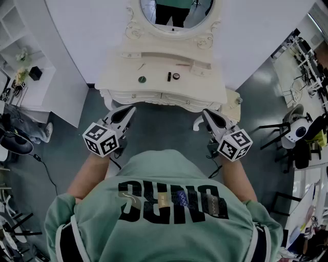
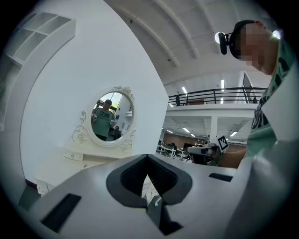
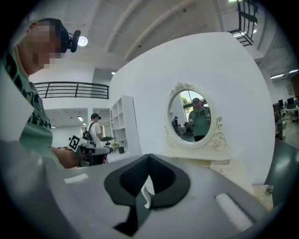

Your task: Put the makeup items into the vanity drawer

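A grey floor [image 1: 164, 130] is running through an open hall, with a curved white wall [image 1: 87, 30] rising at the far side. Nearest the head camera, a green sweatshirt [image 1: 169, 215] is filling the foreground; its big dark lettering is sitting upside down there and I cannot read it reliably. Both bare forearms are reaching forward and slightly outward, and the hands are hiding under the marker cubes.

The left gripper [image 1: 129, 109] [image 2: 147, 157] is pointing ahead and a little inward, its jaws pressing together at the tips with nothing between them. The right gripper [image 1: 205, 112] [image 3: 149, 156] is mirroring that pose – jaws likewise closed and empty.

Just beyond both sets of tips the cream vanity [image 1: 120, 77] is standing against the wall, and its front drawers [image 1: 154, 96] are sitting closed. Farther ahead on its top, between the two grippers' lines, a round dark compact [image 1: 142, 79], a dark lipstick [image 1: 168, 76] and a small round pot [image 1: 176, 76] are resting apart from one another – too small for any label to show. Behind them the oval mirror [image 1: 177, 13] [image 2: 112, 116] [image 3: 194, 116] is getting cut off by the top edge of the head view.
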`<state>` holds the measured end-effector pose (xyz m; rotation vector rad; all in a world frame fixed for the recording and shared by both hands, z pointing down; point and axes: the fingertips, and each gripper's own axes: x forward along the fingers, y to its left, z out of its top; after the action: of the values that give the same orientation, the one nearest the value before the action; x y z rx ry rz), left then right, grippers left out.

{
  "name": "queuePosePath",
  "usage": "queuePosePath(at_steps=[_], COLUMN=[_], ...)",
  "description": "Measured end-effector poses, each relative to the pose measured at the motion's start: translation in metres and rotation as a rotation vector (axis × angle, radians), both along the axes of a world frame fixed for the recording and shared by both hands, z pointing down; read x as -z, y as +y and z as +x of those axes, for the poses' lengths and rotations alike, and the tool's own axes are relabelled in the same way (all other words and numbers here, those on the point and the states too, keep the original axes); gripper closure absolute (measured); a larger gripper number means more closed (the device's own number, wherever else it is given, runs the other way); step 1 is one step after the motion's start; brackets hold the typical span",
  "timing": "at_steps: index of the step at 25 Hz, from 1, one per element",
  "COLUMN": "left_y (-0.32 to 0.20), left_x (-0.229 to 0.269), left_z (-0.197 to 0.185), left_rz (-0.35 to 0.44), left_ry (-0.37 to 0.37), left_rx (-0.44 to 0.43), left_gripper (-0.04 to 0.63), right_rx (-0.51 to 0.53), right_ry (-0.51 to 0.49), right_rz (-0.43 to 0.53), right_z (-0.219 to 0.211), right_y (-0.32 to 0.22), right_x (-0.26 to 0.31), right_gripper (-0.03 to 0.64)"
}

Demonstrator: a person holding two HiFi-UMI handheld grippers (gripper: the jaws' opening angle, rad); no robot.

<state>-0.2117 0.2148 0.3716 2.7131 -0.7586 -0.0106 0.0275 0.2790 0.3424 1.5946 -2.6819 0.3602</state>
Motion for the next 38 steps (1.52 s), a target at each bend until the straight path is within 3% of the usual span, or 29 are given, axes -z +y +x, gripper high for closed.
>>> queuePosePath(at_steps=[15,31,38], left_y=[0.010,0.016,-0.024], left_x=[-0.005,-0.004,-0.016], left_z=[0.020,0.107,0.112], left_rz=[-0.012,-0.002,-0.024], left_ry=[-0.020,-0.030,-0.043], left_rx=[0.047,0.048,0.032], left_gripper=[0.591,0.591,0.591], right_rx=[0.035,0.124,0.109], right_ry=[-0.005,-0.009,-0.032], right_rz=[0.009,0.025,0.004], right_z=[0.023,0.088,0.097], right_y=[-0.001,0.008,-0.029], right_x=[-0.007,-0.019,-0.033], right_gripper=[0.608,0.607,0.607])
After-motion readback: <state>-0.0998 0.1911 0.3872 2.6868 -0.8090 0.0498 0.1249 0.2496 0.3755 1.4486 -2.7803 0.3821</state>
